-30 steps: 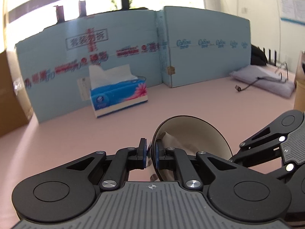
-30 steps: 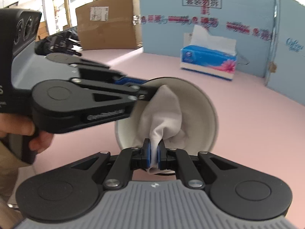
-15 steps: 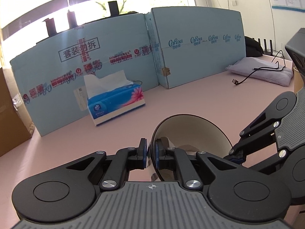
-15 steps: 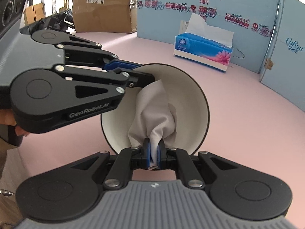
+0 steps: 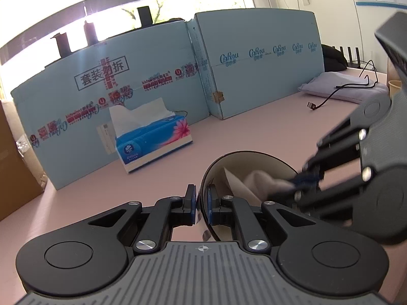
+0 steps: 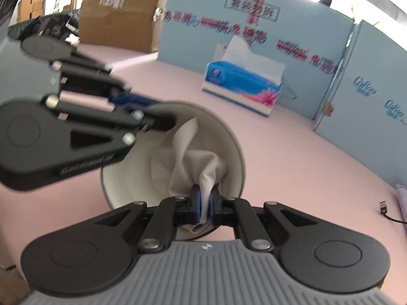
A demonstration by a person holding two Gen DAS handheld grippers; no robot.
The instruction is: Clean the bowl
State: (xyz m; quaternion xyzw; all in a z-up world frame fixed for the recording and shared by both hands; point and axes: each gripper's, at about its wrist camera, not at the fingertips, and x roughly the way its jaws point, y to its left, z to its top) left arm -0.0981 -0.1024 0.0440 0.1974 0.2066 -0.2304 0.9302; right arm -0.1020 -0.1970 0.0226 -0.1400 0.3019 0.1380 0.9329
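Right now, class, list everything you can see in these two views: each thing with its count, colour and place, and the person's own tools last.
bowl: one, white inside with a dark outside, tilted above the pink table, rim gripped.
cloth: one, pale grey, bunched inside the bowl.
tissue box: one, blue and white, on the table before the panels.
cardboard panels: two, light blue, upright behind the table.
brown carton: one, far left.
cable: one, black, lying over a pale folded cloth at the right.
table: one, pink.
left tongs: black, shut on the bowl's rim.
right tongs: black, shut on the cloth.
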